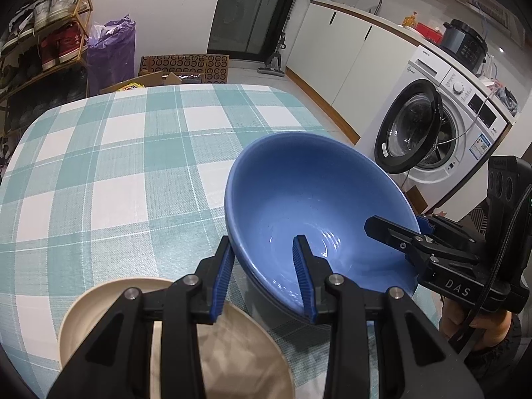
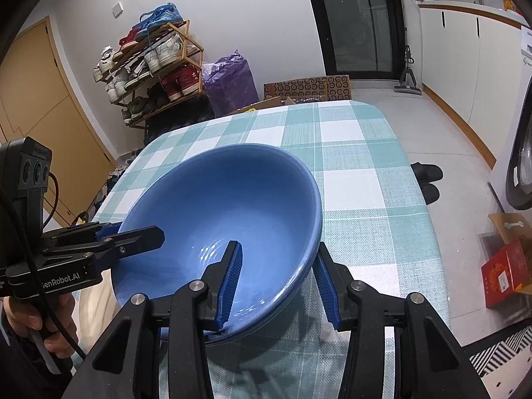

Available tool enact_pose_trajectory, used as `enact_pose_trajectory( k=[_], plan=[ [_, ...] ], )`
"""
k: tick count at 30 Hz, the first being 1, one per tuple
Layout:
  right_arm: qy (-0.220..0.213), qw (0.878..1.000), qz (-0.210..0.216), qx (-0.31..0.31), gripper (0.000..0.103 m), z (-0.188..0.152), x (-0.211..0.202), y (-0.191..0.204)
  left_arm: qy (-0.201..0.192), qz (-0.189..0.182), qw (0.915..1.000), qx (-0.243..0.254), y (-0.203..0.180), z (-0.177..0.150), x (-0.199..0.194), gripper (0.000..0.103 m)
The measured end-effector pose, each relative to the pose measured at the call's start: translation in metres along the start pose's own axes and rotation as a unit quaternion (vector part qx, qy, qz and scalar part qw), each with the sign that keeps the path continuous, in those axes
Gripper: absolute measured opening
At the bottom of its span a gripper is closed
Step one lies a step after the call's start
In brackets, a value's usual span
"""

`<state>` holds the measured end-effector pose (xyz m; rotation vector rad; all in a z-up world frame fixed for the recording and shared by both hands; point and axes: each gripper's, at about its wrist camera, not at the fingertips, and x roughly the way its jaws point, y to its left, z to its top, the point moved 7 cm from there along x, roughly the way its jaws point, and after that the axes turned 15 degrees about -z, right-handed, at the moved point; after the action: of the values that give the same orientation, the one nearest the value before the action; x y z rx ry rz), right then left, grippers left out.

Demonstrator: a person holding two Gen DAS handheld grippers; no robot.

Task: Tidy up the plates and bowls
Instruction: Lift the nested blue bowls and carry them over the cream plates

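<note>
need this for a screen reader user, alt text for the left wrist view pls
Two black claws with blue pads, the left claw and the right claw, each straddle the rim of a tilted blue bowl above a teal checked tablecloth. A cream plate lies nearer the camera.

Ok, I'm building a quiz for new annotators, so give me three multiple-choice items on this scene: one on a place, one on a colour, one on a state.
1. Where is the cream round ceramic dish?
A) inside the oven
B) below the left gripper, beside the glossy blue ceramic bowl
C) on the floor

2. The checked tablecloth is white and:
A) red
B) teal
C) yellow

3. The white washing machine's round door is:
A) open
B) shut
C) missing

Answers: B, the dish shows under that gripper's fingers; B, teal squares alternate with white; A, the door hangs swung outward.
</note>
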<state>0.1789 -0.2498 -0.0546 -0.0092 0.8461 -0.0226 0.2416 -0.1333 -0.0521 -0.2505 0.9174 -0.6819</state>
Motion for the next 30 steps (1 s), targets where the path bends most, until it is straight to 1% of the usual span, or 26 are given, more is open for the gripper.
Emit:
enact_pose_trajectory(
  k=[13,30],
  plan=[
    [-0.021,1.0,-0.002,-0.001,0.045,0.005,-0.025,0.0,-0.018,0.002,0.9997,0.015,-0.014,0.005,-0.02,0.035],
    [-0.04,0.999,0.003,-0.018,0.045,0.006,-0.058,0.027,-0.044,0.011,0.9988,0.018,-0.015,0.0,-0.056,0.035]
  ],
)
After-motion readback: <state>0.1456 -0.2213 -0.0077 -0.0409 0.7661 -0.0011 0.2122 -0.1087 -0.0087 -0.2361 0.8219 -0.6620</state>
